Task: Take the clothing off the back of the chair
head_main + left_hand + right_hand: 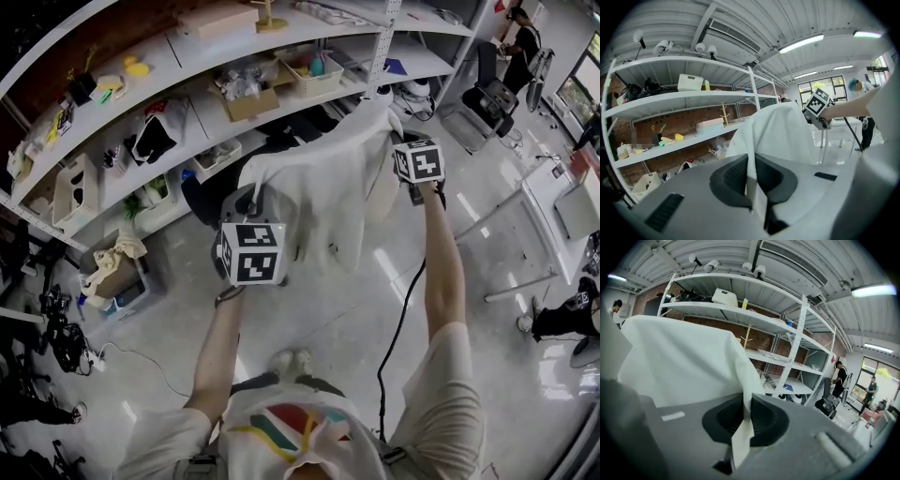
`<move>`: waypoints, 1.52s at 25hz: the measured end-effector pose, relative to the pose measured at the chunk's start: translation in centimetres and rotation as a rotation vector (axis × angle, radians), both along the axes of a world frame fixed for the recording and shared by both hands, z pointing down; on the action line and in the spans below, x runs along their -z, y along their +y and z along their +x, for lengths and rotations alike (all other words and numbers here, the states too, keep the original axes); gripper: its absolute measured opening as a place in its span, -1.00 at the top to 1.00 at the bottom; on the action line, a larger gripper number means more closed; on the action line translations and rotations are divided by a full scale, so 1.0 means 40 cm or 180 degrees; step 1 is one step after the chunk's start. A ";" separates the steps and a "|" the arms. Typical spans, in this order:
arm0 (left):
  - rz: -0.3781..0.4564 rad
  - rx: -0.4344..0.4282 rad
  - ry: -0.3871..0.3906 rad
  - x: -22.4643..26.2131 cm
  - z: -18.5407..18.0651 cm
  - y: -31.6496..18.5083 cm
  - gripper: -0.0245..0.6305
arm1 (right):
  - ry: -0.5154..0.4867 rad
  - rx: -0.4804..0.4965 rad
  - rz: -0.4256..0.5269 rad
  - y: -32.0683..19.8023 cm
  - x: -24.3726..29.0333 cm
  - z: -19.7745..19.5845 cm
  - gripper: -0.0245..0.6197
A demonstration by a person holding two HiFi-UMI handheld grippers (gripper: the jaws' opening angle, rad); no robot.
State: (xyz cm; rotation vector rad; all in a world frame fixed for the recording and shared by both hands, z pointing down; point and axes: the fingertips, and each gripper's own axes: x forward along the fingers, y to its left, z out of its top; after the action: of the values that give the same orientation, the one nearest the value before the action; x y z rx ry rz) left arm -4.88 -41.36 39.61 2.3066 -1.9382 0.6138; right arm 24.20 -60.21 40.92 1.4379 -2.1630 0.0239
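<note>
Head view: the person stands over a glossy floor [356,291], both arms stretched forward, one gripper in each hand. The white clothing [328,187] hangs at the centre of the frame, spread between the two grippers.

Left gripper [752,185]: the jaws are closed on a fold of the clothing. In the left gripper view a narrow strip of white cloth runs down between the dark pads, and the rest rises as a broad sheet toward the centre right of the frame.

Right gripper [743,425]: it is also clamped on the clothing. In the right gripper view a thin edge of cloth is pinched between the pads, its tail pokes out below, and the sheet fills the upper left of the frame.

In the head view the right gripper sits higher in the frame than the left, so the cloth's top edge slants up toward the right. A dark shape [202,197] shows just left of the cloth. It cannot be told whether this is the chair, or whether the clothing still rests on it.

White shelving [187,56] with boxes and loose items crosses the upper part of the frame. A black cable [398,319] trails down from the right gripper beside the forearm.
</note>
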 end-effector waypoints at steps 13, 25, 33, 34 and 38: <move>0.0049 0.0010 0.0115 0.008 -0.054 -0.014 0.85 | -0.0007 -0.0166 0.0062 0.085 -0.002 0.031 0.90; 0.0103 0.0127 0.0036 0.030 -0.171 -0.016 0.84 | 0.0072 -0.0044 0.0115 0.214 0.016 -0.012 0.90; 0.0217 0.0437 -0.0063 0.043 -0.292 0.019 0.84 | -0.0050 -0.0052 0.0284 0.338 0.022 -0.088 0.90; 0.0224 0.0478 -0.0076 0.043 -0.309 0.023 0.84 | -0.0050 -0.0080 0.0316 0.353 0.024 -0.102 0.90; 0.0252 0.0611 -0.0150 0.051 -0.371 0.038 0.84 | -0.0040 -0.0168 0.0437 0.407 0.029 -0.154 0.90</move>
State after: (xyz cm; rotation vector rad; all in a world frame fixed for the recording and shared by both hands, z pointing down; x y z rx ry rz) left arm -19.71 -39.84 37.56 2.1310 -2.2099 0.5872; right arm 18.03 -43.92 39.74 1.5750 -2.1728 -0.0987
